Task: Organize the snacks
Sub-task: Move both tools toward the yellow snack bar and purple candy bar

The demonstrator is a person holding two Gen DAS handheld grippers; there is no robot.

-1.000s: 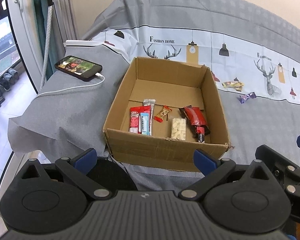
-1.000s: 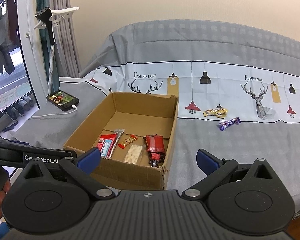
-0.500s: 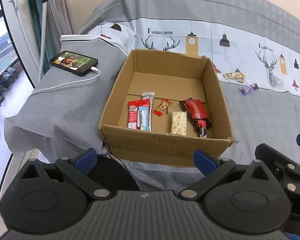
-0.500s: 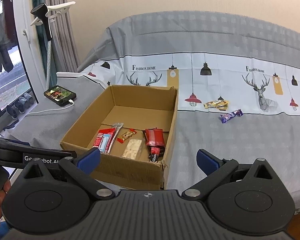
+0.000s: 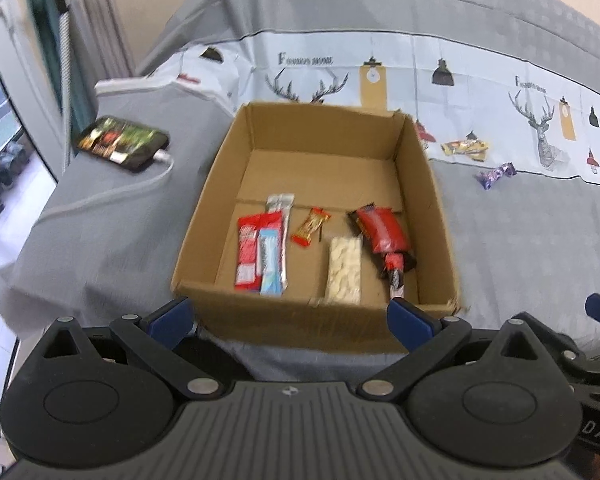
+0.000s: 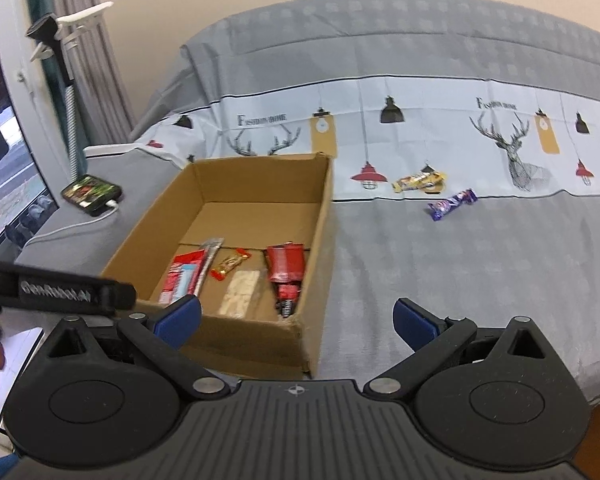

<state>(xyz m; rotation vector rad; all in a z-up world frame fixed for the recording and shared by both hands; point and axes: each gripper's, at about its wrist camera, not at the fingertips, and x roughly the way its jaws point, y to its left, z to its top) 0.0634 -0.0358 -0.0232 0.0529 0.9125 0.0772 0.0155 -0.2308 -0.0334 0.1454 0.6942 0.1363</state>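
An open cardboard box point(image 5: 416, 152) point(image 6: 320, 216) sits on the grey cloth. Inside lie several snacks: red and blue bars point(image 5: 260, 252), a small orange candy point(image 5: 311, 226), a white nougat bar point(image 5: 344, 270) and dark red packs point(image 5: 382, 230). A yellow snack point(image 6: 419, 181) point(image 5: 465, 147) and a purple candy point(image 6: 452, 204) point(image 5: 495, 174) lie on the cloth right of the box. My left gripper point(image 5: 290, 316) is open and empty, at the box's near wall. My right gripper point(image 6: 296, 320) is open and empty, near the box's near right corner.
A phone point(image 5: 123, 143) point(image 6: 91, 193) on a white charging cable lies left of the box. The table's left edge drops to the floor by a window point(image 6: 4, 184). A wall stands behind the table.
Both grippers have moved forward, closer to the box and table. The right view has turned a little right, toward the loose candies. Nothing was picked up.
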